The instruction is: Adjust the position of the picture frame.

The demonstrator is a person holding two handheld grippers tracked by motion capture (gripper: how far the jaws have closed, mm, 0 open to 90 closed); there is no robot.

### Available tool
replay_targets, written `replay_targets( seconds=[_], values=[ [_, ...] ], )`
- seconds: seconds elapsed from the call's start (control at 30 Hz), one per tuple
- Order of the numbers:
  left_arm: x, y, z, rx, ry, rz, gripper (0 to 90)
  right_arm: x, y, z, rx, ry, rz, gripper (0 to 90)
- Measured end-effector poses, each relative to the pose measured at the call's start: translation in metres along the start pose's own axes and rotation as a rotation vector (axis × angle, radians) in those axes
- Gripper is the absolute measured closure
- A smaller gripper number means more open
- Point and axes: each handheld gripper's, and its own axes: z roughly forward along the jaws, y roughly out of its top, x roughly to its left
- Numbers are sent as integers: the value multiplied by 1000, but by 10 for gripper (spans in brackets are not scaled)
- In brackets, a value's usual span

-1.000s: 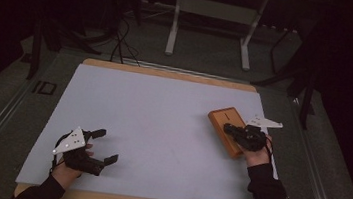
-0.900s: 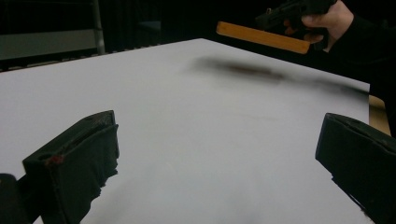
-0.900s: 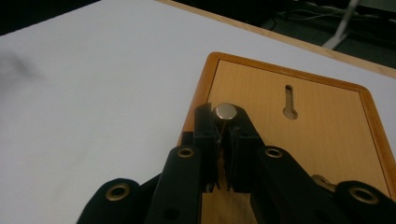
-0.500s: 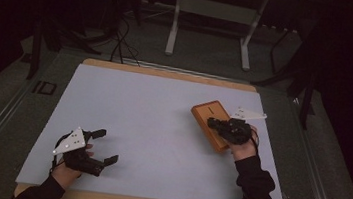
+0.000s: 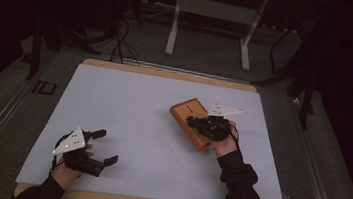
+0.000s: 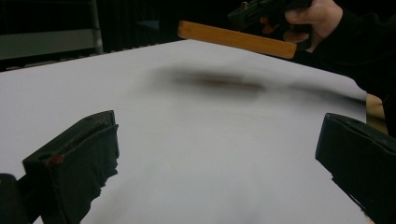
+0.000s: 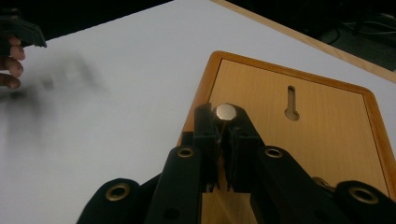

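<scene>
The right gripper has its jaws closed tight on the near edge of a flat wooden board, and in the left gripper view that board hangs clear of the white table with its shadow below it, so the step in hand looks like carrying the board across the table. The grip sits on a thin rim, beside a small round metal stud and short of the keyhole slot in the board's face, so the board's long free end can droop or twist. Doing this well probably means keeping the board level, moving slowly, and lowering its far edge first so it lands flat without slipping from the jaws. The left gripper rests well away from the board, near the table's front edge, jaws wide apart and holding nothing.
</scene>
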Motion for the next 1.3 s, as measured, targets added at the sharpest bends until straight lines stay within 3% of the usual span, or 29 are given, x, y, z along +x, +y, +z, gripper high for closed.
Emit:
replay_targets(
  seconds=[0.47,0.83,1.3],
  values=[
    [-1,0,-1,1,-7,4,0,20,9,38,23,53,-38,847],
    [-2,-1,0,7,-13,11,0,26,-1,63,42,66,-31,847],
    [-2,-2,0,11,-17,13,0,30,-18,81,79,68,-25,847]
  ],
)
